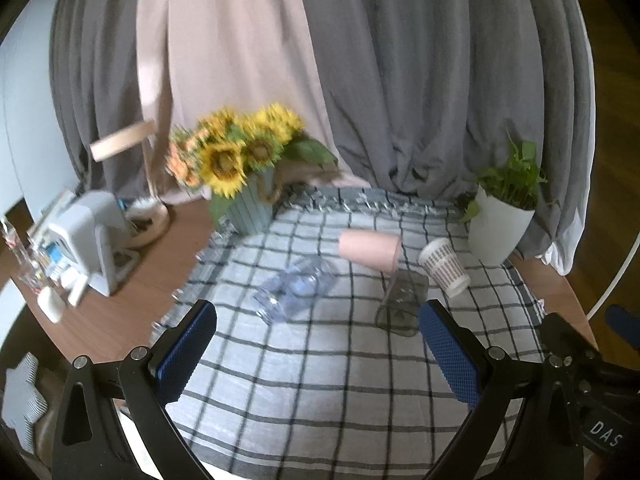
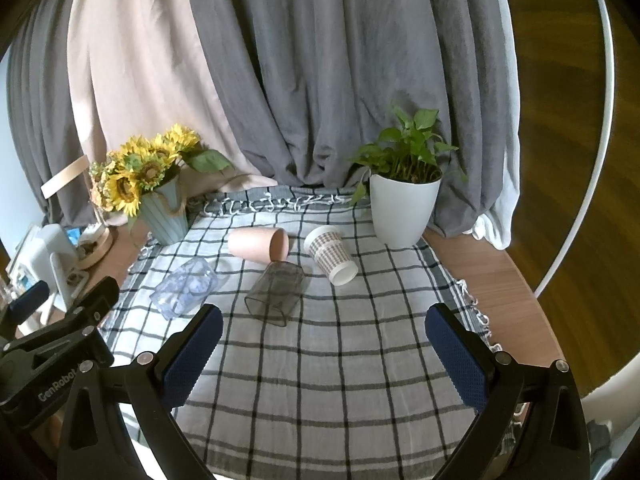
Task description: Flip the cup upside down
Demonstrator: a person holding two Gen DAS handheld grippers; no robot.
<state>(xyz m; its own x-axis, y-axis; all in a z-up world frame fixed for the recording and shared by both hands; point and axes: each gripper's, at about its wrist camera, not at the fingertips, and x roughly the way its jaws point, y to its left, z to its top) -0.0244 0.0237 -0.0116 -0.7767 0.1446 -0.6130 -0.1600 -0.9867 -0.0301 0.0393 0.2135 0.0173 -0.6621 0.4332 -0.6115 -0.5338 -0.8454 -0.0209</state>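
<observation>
- Cups were the matter here: four of them lay on their sides on the checked tablecloth, in a loose group at about 12 o'clock from both grippers, toward the far half of the cloth.
- The pink cup lay farthest back, with its mouth turned to 3 o'clock. It looked matte and opaque.
- The smoky grey glass lay just in front of it, almost touching, with its squarish mouth toward the camera at 6 o'clock.
- The clear bluish glass lay at 9 o'clock from the grey one, a little apart, with its mouth toward the near left.
- The patterned paper cup lay at 3 o'clock from the pink cup, with its white bottom pointing to the near right.
- The left gripper and the right gripper both hovered over the near part of the cloth with the jaws spread wide, and they held nothing.
- I judge that the task was at its beginning, in the approach, since no cup stood mouth-down.
- The next move would call for reaching forward to one cup, closing on its wall across the width, then lifting and turning it until the mouth faces the cloth.
- The glasses might slip or roll; the paper cup might crush under a hard squeeze.
- A white plant pot and a sunflower vase stood at the far edge, well apart from the cups.
</observation>
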